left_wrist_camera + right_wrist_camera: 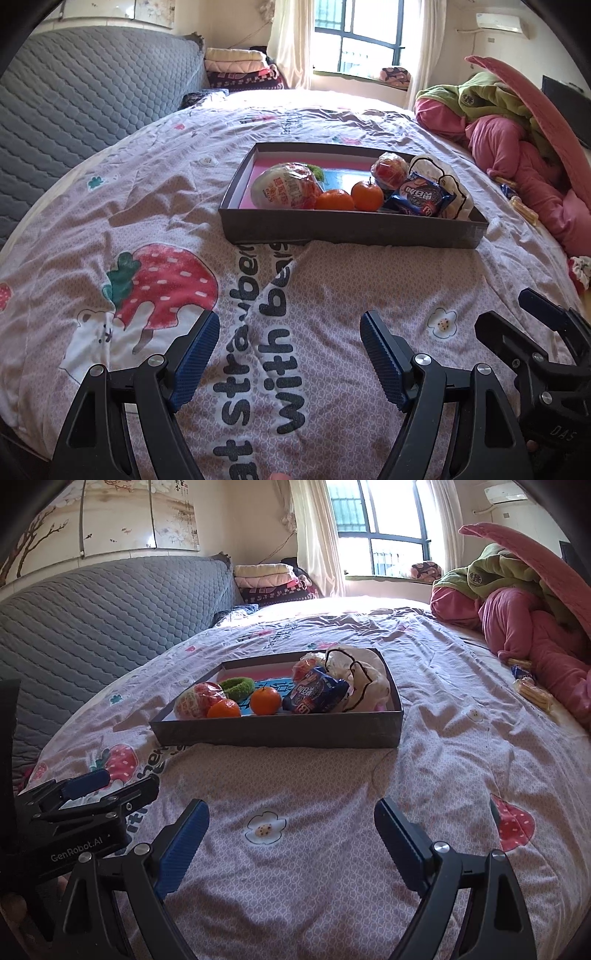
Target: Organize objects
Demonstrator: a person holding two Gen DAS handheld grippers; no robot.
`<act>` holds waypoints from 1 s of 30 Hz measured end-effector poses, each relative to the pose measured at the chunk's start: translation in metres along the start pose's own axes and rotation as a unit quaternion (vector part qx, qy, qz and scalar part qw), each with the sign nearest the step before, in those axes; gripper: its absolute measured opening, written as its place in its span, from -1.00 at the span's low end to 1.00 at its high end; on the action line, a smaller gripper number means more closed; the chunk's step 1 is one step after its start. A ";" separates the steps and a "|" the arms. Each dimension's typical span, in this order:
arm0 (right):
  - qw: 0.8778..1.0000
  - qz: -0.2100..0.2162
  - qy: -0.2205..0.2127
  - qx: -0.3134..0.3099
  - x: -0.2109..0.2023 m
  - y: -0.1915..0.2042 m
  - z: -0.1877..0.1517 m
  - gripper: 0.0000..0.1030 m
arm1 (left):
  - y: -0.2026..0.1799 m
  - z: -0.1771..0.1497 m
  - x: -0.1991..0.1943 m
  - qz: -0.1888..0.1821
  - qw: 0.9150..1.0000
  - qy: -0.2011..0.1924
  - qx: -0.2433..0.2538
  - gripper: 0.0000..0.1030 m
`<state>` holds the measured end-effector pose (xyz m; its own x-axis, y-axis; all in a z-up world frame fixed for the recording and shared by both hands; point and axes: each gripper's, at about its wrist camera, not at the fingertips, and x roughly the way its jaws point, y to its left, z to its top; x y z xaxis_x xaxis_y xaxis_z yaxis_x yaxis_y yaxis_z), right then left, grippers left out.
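Both your left tool (290, 343) and right tool (291, 830) sit wide open and empty at lower frame, while the collected items rest in the tray (351, 230) at centre frame on the bed (110, 221), suggesting sorting is largely done.

Home bedroom: bed with strawberry-print quilt (184, 221), folded blankets (266, 578), curtained window (388, 524).

- Green hair tie (316, 172): left wrist view, mostly hidden behind netted fruit (286, 185).
- Snack packets (532, 688) at 3 o'clock: print unreadable.
- Tray (347, 227) floor lettering covered by tangerines (366, 195).
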<state>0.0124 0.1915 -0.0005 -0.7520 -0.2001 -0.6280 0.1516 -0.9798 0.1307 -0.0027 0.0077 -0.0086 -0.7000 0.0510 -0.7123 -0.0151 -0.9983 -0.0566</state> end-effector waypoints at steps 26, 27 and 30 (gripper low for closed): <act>0.999 -0.033 0.013 -0.012 0.007 -0.001 -0.008 0.76 | -0.009 -0.011 0.008 0.016 1.000 -0.009 0.008 0.54; 0.999 -0.033 0.015 -0.011 0.008 -0.001 -0.008 0.76 | -0.008 -0.011 0.008 0.013 1.000 -0.008 0.006 0.54; 0.999 -0.036 0.016 -0.012 0.008 -0.003 -0.008 0.76 | -0.008 -0.010 0.009 0.012 1.000 -0.006 0.004 0.54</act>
<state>0.0106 0.1924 -0.0122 -0.7409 -0.1288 -0.6592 0.1129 -0.9914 0.0667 -0.0015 0.0160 -0.0214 -0.7090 0.0268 -0.7047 -0.0036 -0.9994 -0.0343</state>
